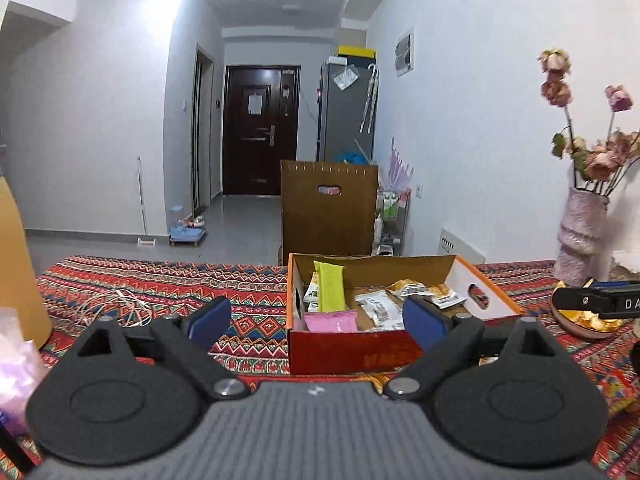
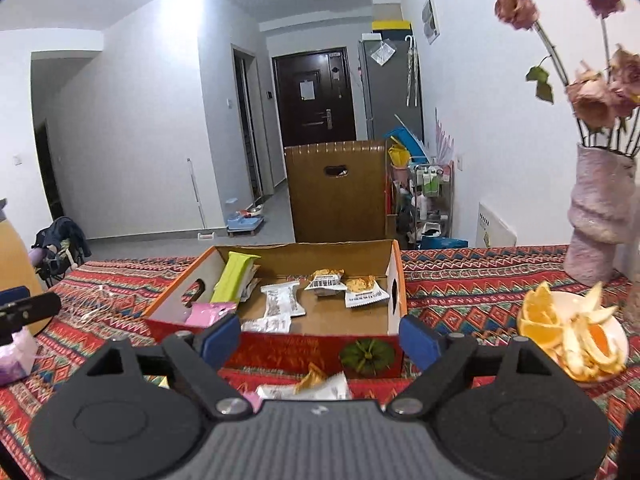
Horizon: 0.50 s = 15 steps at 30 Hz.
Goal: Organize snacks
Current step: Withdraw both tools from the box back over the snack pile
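Observation:
A red and orange cardboard box lies open on the patterned tablecloth. Inside it are a green bar, a pink packet, white packets and two yellow-brown packets. One more snack packet lies on the cloth in front of the box, just under my right gripper, which is open and empty on the near side of the box. My left gripper is open too, with nothing in it, near the box's front left corner. The green bar leans on the left wall.
A white bowl of orange peel sits right of the box, with a pink vase of dried roses behind it. A white cable, a purple bag and a yellow jug are at the left.

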### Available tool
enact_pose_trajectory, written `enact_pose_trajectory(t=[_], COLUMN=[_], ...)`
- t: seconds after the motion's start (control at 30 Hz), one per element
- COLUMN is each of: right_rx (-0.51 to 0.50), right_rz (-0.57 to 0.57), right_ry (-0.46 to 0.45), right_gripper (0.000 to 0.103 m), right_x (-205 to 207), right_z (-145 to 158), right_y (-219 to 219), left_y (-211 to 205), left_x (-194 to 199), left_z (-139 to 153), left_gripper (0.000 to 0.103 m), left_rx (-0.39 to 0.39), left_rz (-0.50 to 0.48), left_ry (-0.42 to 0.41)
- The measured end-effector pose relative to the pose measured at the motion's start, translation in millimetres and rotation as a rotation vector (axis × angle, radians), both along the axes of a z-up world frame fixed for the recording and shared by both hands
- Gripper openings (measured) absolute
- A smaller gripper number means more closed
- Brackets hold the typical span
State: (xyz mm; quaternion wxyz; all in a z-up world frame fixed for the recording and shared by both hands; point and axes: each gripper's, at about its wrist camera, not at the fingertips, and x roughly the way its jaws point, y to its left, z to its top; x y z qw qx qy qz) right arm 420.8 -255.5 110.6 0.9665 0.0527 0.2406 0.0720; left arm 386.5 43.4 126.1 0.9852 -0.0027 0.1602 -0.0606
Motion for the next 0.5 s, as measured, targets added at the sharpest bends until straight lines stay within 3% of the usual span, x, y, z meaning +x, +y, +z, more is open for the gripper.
enact_pose_trajectory(t=[0.2,0.5], right_rx=[-0.009,-0.047], right_rz=[0.025,0.046], right_ry=[-0.026,-0.026], right_gripper=[0.087,0.089], right_x=[-65,-168], right_z=[-6,-32], right_y=[5,12], left_y=[-9,-29], left_x=[-65,-157], left_z=[-5,-41], left_gripper=[0.096,0.096], left_rx=[-0.027,-0.026], left_rz=[-0.011,-0.027], left_ry=[-0.011,0.029])
